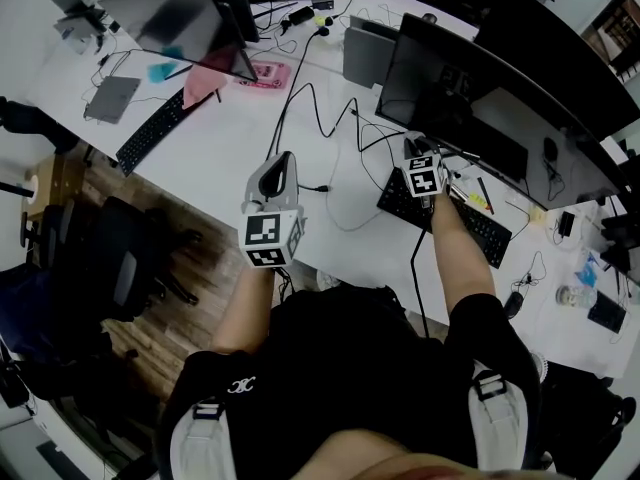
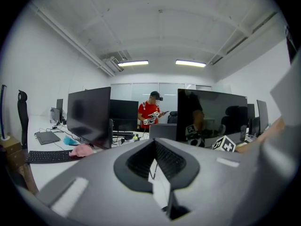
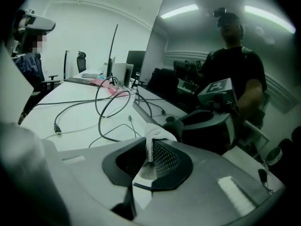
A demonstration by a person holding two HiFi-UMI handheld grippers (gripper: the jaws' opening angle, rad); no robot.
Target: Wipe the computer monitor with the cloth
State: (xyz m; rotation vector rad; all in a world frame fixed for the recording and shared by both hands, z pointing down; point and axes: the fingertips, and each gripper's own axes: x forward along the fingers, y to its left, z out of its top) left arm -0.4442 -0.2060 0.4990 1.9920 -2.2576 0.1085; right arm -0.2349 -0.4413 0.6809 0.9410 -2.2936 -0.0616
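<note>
A long white desk [image 1: 220,158] strewn with black cables [image 1: 300,103] runs through the office. The right gripper [image 3: 150,142] has its jaws clamped on a nubbly white cloth [image 3: 159,133] (a crumpled tuft pokes past the tips), close to the glossy dark computer monitor [image 3: 211,51] at its 1 o'clock. The left gripper [image 2: 155,147], at the right one's 8 o'clock in the head view, has its ribbed jaws together on nothing.
</note>
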